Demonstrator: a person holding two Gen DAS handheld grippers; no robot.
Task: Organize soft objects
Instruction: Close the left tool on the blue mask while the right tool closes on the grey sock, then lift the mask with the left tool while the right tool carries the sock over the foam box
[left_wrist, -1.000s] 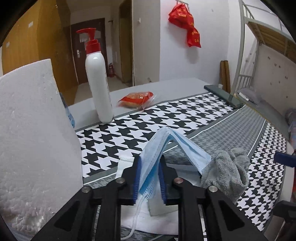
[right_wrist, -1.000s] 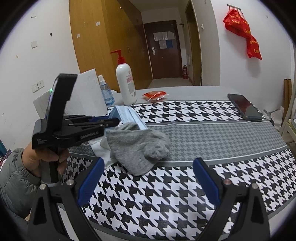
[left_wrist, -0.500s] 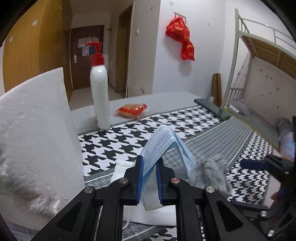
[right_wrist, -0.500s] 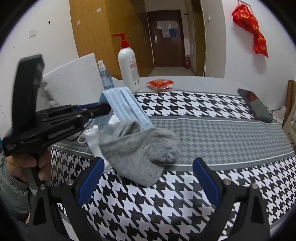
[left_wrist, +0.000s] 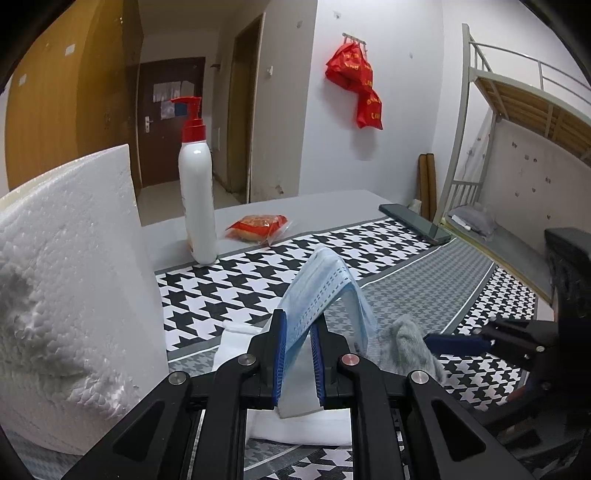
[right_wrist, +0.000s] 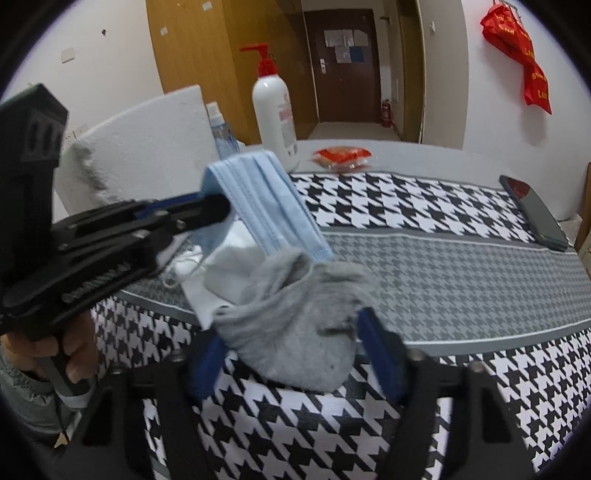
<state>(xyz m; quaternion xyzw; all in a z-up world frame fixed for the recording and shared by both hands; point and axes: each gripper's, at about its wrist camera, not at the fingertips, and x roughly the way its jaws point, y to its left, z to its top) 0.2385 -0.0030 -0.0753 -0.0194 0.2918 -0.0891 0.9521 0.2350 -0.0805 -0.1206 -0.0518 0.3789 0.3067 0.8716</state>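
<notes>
Left wrist view: the left gripper is clamped on a light blue face mask, whose folded edge sits between the two blue pads while the rest arches up and droops over to the right. Under the mask lies a white cloth on the black-and-white houndstooth tablecloth, and a grey sock lies just beside the mask on the right, with the tip of the right gripper reaching in next to it. A white foam block stands close on the left, a white pump bottle with a red top stands further back, a red snack packet lies near it, and a dark phone rests at the far right of the table. In the right wrist view, the right gripper has just been closing, and its blue pads now stand on either side of the grey sock, close against its bunched sides; the picture is blurred there, so a firm squeeze cannot be told. The sock rests on the tablecloth, touching the lower end of the mask. The left gripper comes in from the left, held by a hand in a grey-green sleeve, with the mask lifted clear of the white cloth.
</notes>
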